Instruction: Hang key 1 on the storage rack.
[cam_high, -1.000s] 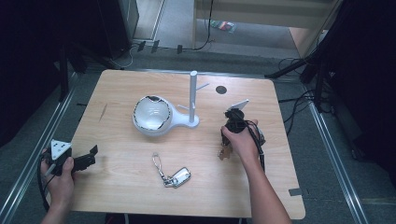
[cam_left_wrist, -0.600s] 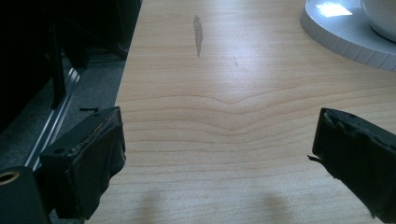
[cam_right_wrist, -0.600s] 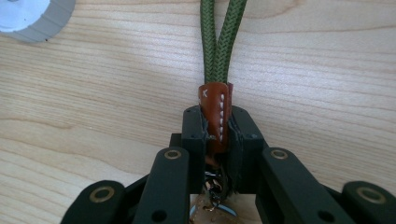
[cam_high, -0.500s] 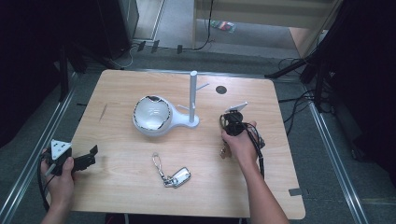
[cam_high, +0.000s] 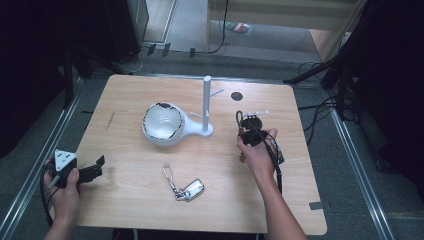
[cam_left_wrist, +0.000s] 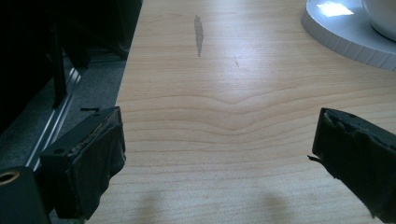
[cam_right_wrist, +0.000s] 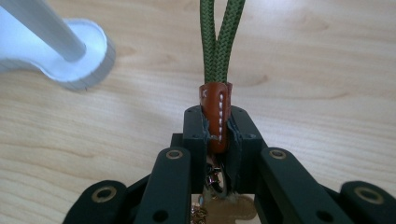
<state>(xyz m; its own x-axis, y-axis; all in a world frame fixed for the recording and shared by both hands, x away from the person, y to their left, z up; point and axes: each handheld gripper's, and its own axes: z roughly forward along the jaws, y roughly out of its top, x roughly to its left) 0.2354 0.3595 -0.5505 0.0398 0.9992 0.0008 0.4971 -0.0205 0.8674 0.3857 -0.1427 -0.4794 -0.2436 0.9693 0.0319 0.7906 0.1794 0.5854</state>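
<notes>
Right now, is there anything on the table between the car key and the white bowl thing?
No. In the high view, bare wood lies between the car key and the white bowl stand.

One table (cam_high: 150, 210) is seen. One white stand (cam_high: 172, 125) with one post (cam_high: 206, 102) is counted left of the right gripper (cam_high: 248, 125). Two keyrings are counted: one car key (cam_high: 189, 189), and one cord loop (cam_right_wrist: 217, 37) between its jaws. Two grippers are counted; the left gripper (cam_high: 92, 167) is the second.
</notes>
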